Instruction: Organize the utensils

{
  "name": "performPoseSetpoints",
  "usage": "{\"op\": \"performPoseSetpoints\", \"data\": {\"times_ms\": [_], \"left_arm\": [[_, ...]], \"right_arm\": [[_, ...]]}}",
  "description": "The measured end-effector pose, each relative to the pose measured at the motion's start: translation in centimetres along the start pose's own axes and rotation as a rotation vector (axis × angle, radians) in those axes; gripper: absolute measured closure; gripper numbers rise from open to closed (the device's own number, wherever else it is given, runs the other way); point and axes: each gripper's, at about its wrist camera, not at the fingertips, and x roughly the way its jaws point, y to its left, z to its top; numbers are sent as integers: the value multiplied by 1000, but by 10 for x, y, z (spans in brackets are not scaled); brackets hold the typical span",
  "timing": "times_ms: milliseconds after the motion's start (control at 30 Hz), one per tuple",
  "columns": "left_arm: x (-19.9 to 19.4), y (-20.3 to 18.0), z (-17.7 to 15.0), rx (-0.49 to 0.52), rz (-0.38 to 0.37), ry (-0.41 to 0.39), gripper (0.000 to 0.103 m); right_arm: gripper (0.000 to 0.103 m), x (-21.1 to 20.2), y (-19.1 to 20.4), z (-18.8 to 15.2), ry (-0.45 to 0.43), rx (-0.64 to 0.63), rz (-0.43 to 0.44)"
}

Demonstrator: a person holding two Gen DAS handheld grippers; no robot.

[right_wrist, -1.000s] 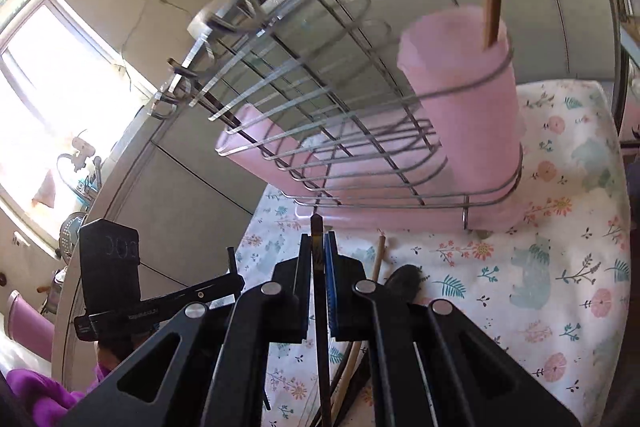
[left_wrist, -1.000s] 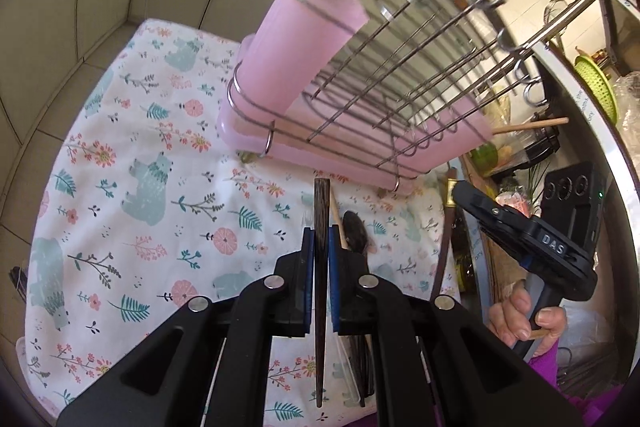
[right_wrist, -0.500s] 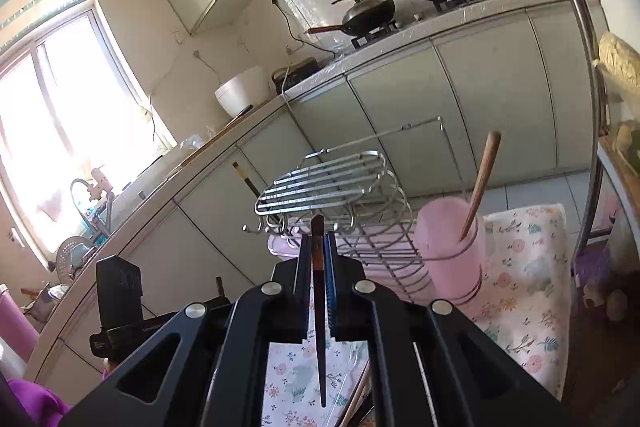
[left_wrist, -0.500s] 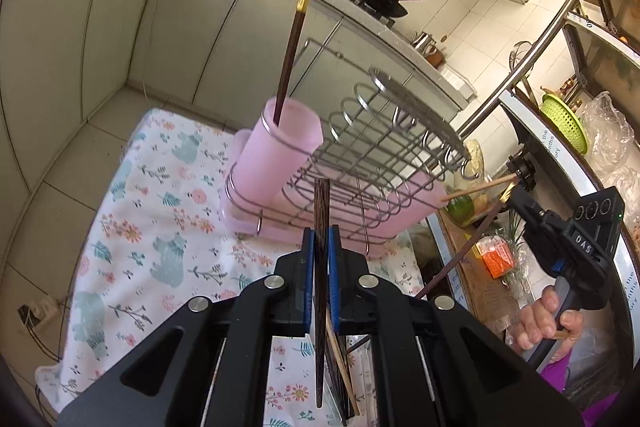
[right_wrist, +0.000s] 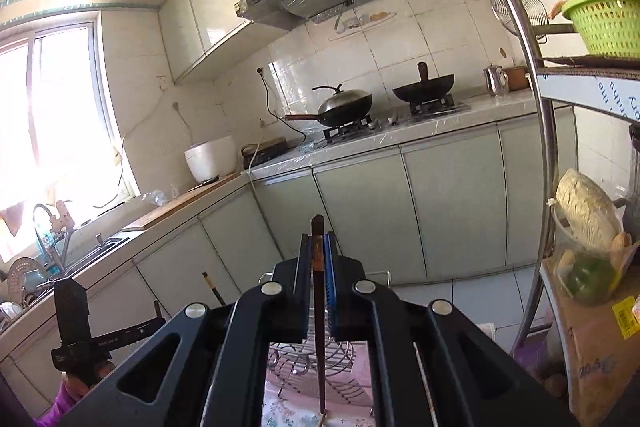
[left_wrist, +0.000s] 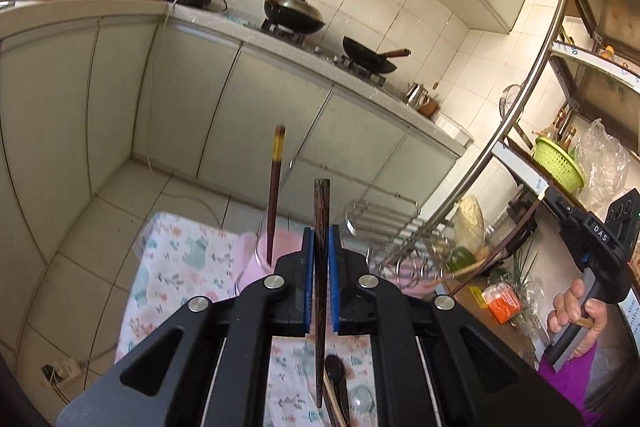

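My left gripper [left_wrist: 320,233] is shut on a dark wooden chopstick [left_wrist: 321,211] held upright, high above the floral cloth [left_wrist: 180,259]. A pink cup [left_wrist: 256,259] below holds a red-brown chopstick [left_wrist: 275,187]. A wire dish rack [left_wrist: 384,227] stands right of the cup. My right gripper [right_wrist: 316,241] is shut on a dark chopstick [right_wrist: 318,307], above the rack [right_wrist: 312,359]. The right gripper also shows in the left wrist view [left_wrist: 560,205], gripping its chopstick there. More utensils [left_wrist: 336,379] lie on the cloth below.
Kitchen cabinets and a counter with two woks [left_wrist: 296,13] stand behind. A metal shelf unit [left_wrist: 520,107] with a green basket [left_wrist: 558,163] is at the right. The left gripper shows low left in the right wrist view [right_wrist: 72,319].
Both grippers have risen and tilted up, each still holding its chopstick. The rack and pink cup have dropped from close in front to low in both views.
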Motion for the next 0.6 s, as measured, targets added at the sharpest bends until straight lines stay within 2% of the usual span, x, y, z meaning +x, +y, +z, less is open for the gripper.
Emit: {"op": "performPoseSetpoints", "data": {"times_ms": [167, 400, 600], "left_arm": [[1, -3, 24, 6, 16, -63, 97], [11, -3, 46, -17, 27, -126, 97], [24, -12, 50, 39, 112, -218, 97]], "right_arm": [[97, 4, 7, 20, -53, -63, -44], [97, 10, 11, 18, -93, -128, -103], [97, 25, 9, 7, -82, -166, -141]]}}
